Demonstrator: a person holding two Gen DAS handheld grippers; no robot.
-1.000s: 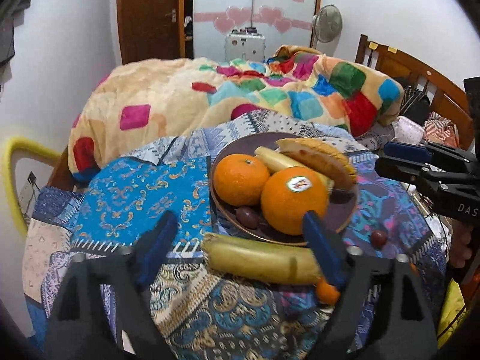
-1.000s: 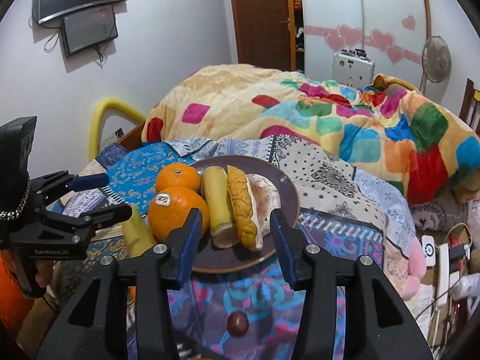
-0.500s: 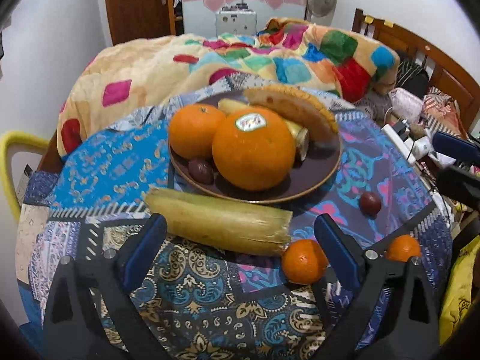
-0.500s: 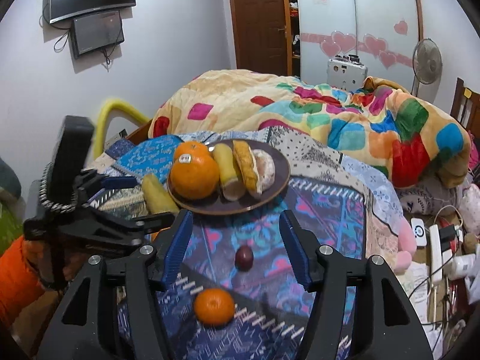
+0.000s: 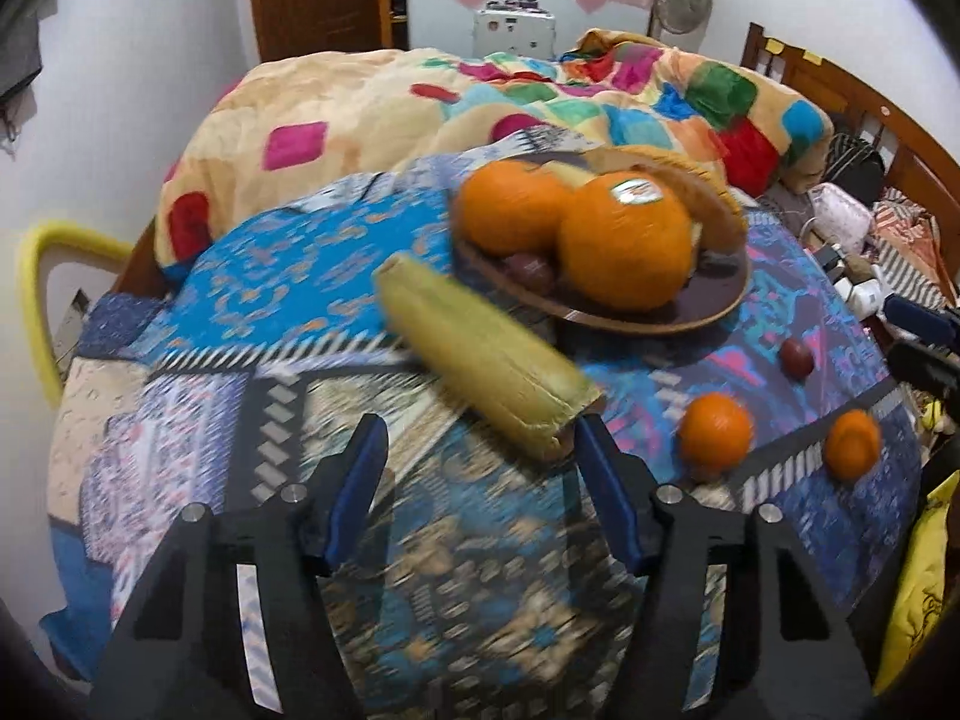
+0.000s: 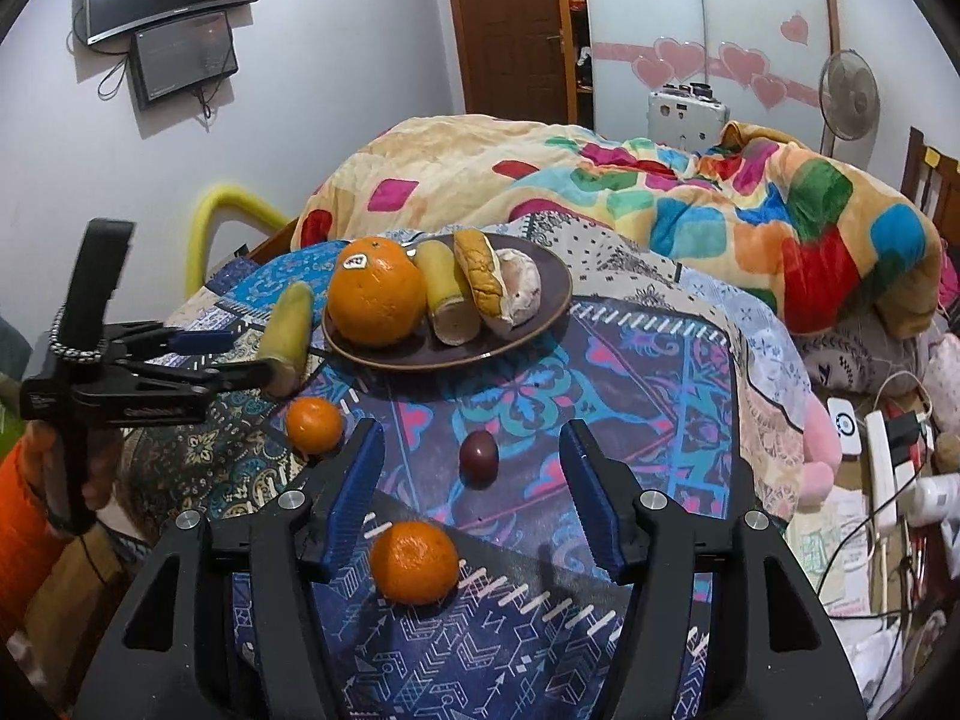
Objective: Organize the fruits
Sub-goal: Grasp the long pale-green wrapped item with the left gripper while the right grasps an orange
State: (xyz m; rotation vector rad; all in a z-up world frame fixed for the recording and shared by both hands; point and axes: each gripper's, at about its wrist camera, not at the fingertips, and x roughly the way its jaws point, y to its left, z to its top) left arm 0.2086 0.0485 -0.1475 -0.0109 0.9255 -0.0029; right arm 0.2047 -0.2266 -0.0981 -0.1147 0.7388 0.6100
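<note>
Apparently pickup step; left gripper point(image 5: 480, 468) and right gripper point(image 6: 474, 480) both gaped wide, empty; right framed the tangerine point(image 6: 413, 561) near cloth's front edge; next: descend, clamp gently.

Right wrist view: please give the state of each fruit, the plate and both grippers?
Plate: loaded, on cloth.
Large orange: on plate.
Loose banana: on cloth, beside plate.
Two small oranges: on cloth.
Dark fruit: on cloth.
Left gripper: open.
Right gripper: open, empty.

Open left tongs point(image 5: 477, 444), banana point(image 5: 486, 369) just ahead, plate point(image 5: 708, 306) with oranges point(image 5: 624, 240) behind
</note>
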